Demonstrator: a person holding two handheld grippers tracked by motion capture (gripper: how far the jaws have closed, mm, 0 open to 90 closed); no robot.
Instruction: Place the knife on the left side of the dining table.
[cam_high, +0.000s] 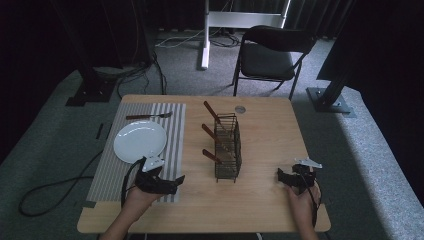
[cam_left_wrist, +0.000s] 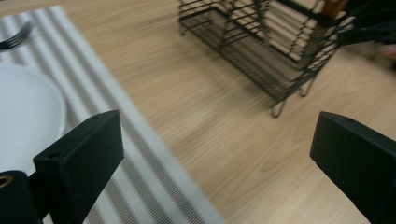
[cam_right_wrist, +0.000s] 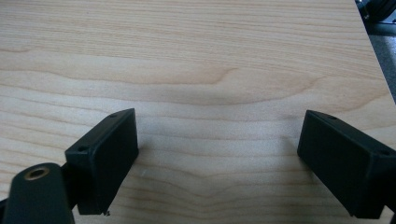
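Note:
A black wire rack (cam_high: 227, 147) stands mid-table with three wooden-handled utensils (cam_high: 209, 131) sticking out of its left side. Left of it, a striped placemat (cam_high: 175, 125) carries a white plate (cam_high: 140, 141) and a fork (cam_high: 149, 116). My left gripper (cam_high: 177, 181) rests at the placemat's near right corner, pointing right, open and empty. In the left gripper view, that gripper (cam_left_wrist: 217, 135) faces the rack (cam_left_wrist: 261, 46), with the plate (cam_left_wrist: 23, 116) and fork (cam_left_wrist: 16, 39) at the left. My right gripper (cam_high: 281, 176) sits near the table's right front, open; in its own view it (cam_right_wrist: 219, 126) hovers over bare wood.
The wooden table (cam_high: 270, 130) has a small round metal disc (cam_high: 240, 109) near its far edge. Behind the table stand a black folding chair (cam_high: 270, 52) and a white stand (cam_high: 205, 45). Cables (cam_high: 50, 192) trail over the carpet at the left.

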